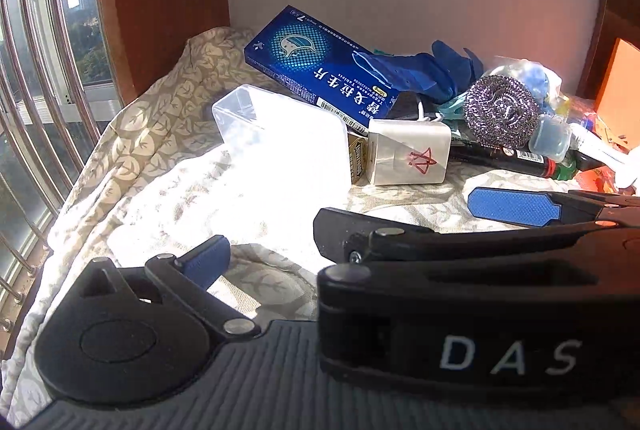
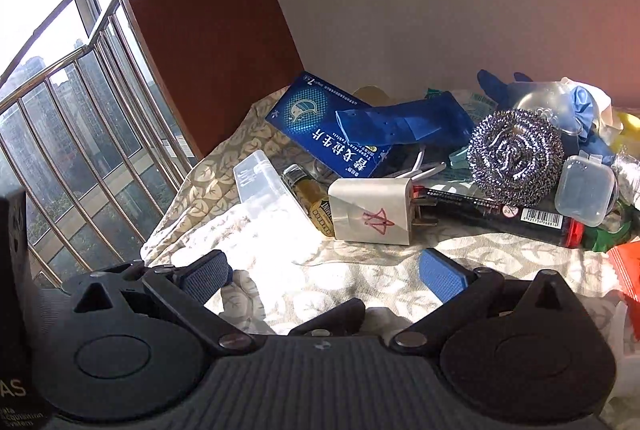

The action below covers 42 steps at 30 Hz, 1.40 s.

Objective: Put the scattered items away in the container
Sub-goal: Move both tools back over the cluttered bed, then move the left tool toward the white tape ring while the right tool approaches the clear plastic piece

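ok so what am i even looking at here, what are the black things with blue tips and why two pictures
Those are two hand-held claws, one in each of a person's hands, not a robot arm. Each carries a wide-angle camera looking along its fingers, so you get one picture per claw. The right claw is open and holds nothing. In the left picture its own left claw looks open and empty too, though the other tool's black body blocks part of it. Ahead, on a leaf-patterned cloth, lie a clear plastic box, a blue medicine carton, a white charger plug and a steel scouring ball. The job is tidying these into the box.
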Motion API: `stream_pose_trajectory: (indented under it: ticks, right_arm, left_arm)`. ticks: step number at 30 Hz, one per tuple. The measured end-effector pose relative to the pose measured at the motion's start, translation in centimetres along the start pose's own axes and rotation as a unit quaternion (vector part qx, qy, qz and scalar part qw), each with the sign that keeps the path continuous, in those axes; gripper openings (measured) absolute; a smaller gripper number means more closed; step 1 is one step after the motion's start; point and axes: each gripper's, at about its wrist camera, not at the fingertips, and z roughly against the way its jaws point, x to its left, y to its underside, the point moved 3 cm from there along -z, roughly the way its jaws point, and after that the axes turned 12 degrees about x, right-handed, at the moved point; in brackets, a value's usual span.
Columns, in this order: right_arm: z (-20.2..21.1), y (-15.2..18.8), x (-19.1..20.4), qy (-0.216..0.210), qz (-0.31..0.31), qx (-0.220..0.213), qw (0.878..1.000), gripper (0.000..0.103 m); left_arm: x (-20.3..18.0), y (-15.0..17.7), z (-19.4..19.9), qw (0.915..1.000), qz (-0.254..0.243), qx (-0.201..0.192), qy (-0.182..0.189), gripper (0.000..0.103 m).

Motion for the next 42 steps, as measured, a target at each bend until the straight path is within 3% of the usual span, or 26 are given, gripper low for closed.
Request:
stream_pose_trajectory:
  ticks: [4,8,11,13,16,19,22,28,31,38,42]
  right_arm:
    - [0.3,0.7,0.0,0.034,-0.011,-0.016,0.999,0.103]
    - [0.3,1.0,0.0,0.070,-0.025,-0.023,0.997,0.103]
    - [0.8,1.3,0.3,0.086,-0.039,-0.036,0.995,0.103]
    - [1.9,1.9,0.6,0.058,-0.046,-0.066,0.995,0.103]
    - [5.2,3.8,1.7,0.077,-0.066,-0.075,0.992,0.103]
    - [8.9,6.6,2.8,0.086,-0.021,-0.111,0.990,0.103]
    - [11.1,8.1,2.9,0.149,0.035,-0.140,0.978,0.103]
    - [13.4,9.2,-0.3,0.138,0.008,-0.146,0.980,0.103]
    - [13.8,9.3,-2.7,0.127,-0.039,-0.118,0.984,0.103]
    - [15.6,9.8,-7.4,0.182,-0.070,-0.086,0.977,0.103]
    - [15.9,10.4,-10.0,0.139,-0.081,-0.062,0.985,0.103]
  left_arm:
    - [-0.7,0.4,0.5,0.9997,-0.006,-0.007,-0.025,0.103]
    - [-1.0,0.7,1.0,0.9997,-0.011,-0.009,-0.022,0.103]
    - [-0.8,1.1,1.5,0.9997,-0.020,-0.010,0.011,0.103]
    - [-1.1,1.8,2.8,0.9976,-0.043,-0.024,0.049,0.103]
    - [-2.3,4.2,6.7,0.9932,-0.084,-0.054,0.060,0.103]
    - [-3.9,6.8,8.7,0.9852,-0.110,-0.103,0.082,0.103]
    - [-6.1,6.8,8.9,0.9829,-0.132,-0.093,0.088,0.103]
    - [-9.1,5.7,8.2,0.9759,-0.173,-0.082,0.106,0.103]
    - [-10.9,5.3,7.6,0.9670,-0.207,-0.075,0.128,0.103]
    - [-14.9,5.1,6.5,0.9487,-0.273,-0.077,0.139,0.103]
    - [-15.6,4.6,6.0,0.9431,-0.284,-0.062,0.161,0.103]
